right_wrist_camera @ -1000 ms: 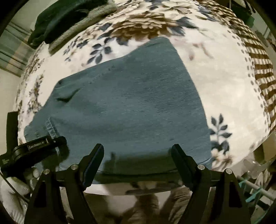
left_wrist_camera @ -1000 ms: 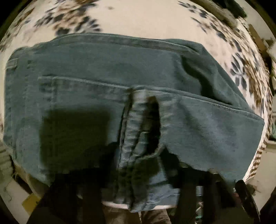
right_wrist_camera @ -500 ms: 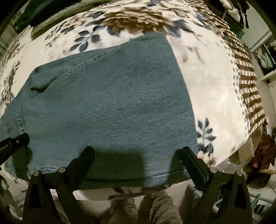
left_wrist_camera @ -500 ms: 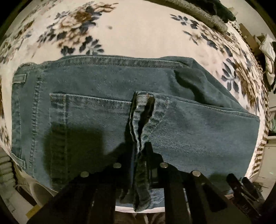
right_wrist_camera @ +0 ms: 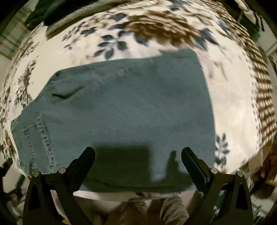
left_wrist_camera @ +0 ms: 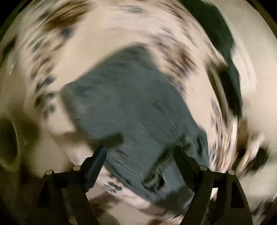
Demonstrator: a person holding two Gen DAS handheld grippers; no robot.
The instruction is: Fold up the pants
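Right hand-held gripper (right_wrist_camera: 138, 155) spread wide above pants (right_wrist_camera: 121, 107) near edge.

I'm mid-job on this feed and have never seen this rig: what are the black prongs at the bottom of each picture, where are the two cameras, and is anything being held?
No robot arm here: a person holds a two-finger gripper in each hand, with a wide-angle camera on each looking forward along its fingers. The prongs are those fingers. One picture comes from the left gripper, very blurred by motion; the other from the right gripper, much sharper. Both look down on folded blue-grey jeans lying on a cream floral blanket. A dark cloth lies at the blanket's far edge. On both grippers the fingers stand wide apart with nothing between them, so neither holds anything; the jeans lie flat by themselves.
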